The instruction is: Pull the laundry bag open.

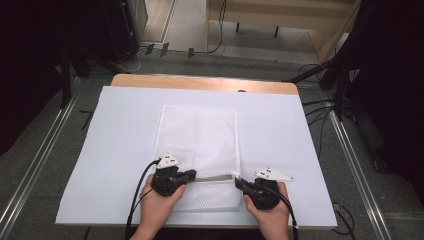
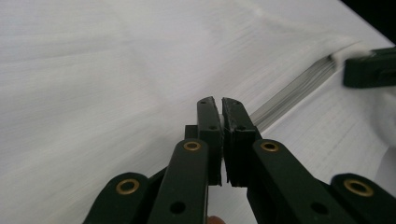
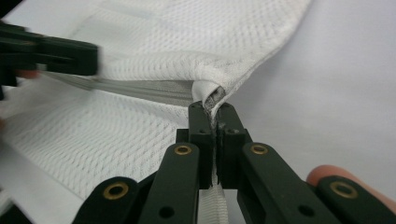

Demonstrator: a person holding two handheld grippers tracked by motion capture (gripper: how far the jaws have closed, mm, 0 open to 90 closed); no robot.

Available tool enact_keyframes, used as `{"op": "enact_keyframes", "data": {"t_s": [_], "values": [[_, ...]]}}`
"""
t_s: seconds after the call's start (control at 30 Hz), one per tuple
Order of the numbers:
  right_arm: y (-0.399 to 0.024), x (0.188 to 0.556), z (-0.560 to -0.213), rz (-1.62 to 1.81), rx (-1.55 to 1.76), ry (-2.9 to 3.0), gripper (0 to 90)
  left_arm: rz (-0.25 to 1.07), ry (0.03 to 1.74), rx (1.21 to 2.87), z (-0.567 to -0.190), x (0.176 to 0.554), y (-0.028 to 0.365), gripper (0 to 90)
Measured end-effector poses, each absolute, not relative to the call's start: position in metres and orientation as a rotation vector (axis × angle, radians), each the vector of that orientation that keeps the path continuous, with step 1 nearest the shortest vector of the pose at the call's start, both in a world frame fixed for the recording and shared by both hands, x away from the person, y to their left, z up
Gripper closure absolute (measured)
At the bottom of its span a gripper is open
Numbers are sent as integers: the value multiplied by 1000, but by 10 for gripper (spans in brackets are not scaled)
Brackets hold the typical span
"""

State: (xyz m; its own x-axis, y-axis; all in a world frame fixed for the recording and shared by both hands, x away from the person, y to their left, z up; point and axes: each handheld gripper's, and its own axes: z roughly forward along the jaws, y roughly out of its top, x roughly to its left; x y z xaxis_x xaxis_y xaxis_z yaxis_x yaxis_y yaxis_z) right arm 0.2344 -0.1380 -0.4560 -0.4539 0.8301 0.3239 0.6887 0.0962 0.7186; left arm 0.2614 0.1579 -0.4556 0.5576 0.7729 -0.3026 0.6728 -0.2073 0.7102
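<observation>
A white mesh bag (image 1: 200,135) lies flat on the white table cover. A grey zipper (image 1: 215,176) runs across it near its front end. My right gripper (image 3: 212,109) is shut on the bag's edge at the zipper's right end, with a fold of mesh pinched between the pads. In the high view it sits at the bag's front right (image 1: 239,182). My left gripper (image 2: 220,105) is shut at the zipper's left end (image 1: 192,175). I see nothing between its pads. The zipper (image 2: 299,88) stretches from it toward the other gripper.
The white cover (image 1: 125,125) spreads over most of the wooden table (image 1: 200,82), with bare cover on both sides of the bag. Metal rails (image 1: 350,150) and cables (image 1: 320,107) lie on the floor around the table.
</observation>
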Motion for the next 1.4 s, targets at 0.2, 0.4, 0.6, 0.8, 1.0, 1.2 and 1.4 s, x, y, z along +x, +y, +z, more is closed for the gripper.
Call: {"op": "enact_keyframes", "data": {"t_s": [0.2,0.4,0.6,0.8,1.0,1.2,1.4], "values": [[-148,239,-457,1281,1565,2194,886,170,1250,1901,-457,253,203,874],[-151,241,-459,1256,1583,2193,886,182,1331,1825,-458,244,248,874],[-148,240,-462,1225,1578,2212,886,171,1382,1752,-461,233,276,873],[-146,239,-463,1210,1560,2207,882,137,1317,1754,-462,226,277,841],[-151,239,-461,1273,1569,2237,792,262,1397,1628,-461,229,284,521],[-158,234,-458,1274,1543,2222,512,353,1438,1550,-461,235,295,381],[-174,232,-451,1255,1464,2133,328,436,1426,1574,-455,237,303,142]]}}
